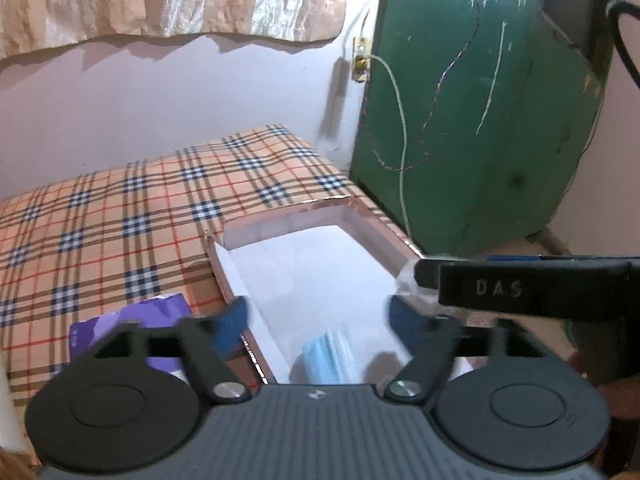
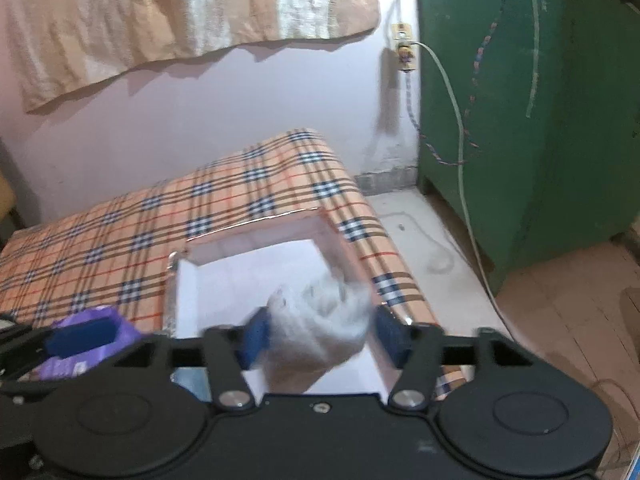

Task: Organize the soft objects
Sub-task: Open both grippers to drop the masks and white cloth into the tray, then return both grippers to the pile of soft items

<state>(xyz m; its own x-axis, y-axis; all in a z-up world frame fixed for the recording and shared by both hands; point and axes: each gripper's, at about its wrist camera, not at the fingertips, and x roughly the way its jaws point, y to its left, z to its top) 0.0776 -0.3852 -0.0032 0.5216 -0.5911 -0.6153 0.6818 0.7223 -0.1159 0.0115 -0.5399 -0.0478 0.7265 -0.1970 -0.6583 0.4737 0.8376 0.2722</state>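
An open box with a pinkish rim (image 1: 288, 211) (image 2: 256, 225) and white inside lies on the plaid bed. My left gripper (image 1: 318, 316) hangs over it, open, its blue pads wide apart and bare. Below them a light blue soft pack (image 1: 328, 354) lies in the box. My right gripper (image 2: 322, 332) is over the box's right side, open. A blurred white fluffy bundle (image 2: 320, 320) sits between its pads, which do not squeeze it. In the left wrist view one right finger (image 1: 520, 288) enters from the right, with a bit of the white bundle (image 1: 412, 286) at its tip.
A purple packet (image 1: 132, 322) (image 2: 96, 334) lies on the plaid bedcover (image 1: 120, 220) (image 2: 120, 232) left of the box. A green cabinet (image 1: 480, 120) (image 2: 520, 120) stands right of the bed, with a cable (image 1: 402, 140) (image 2: 460, 140) hanging from a wall socket.
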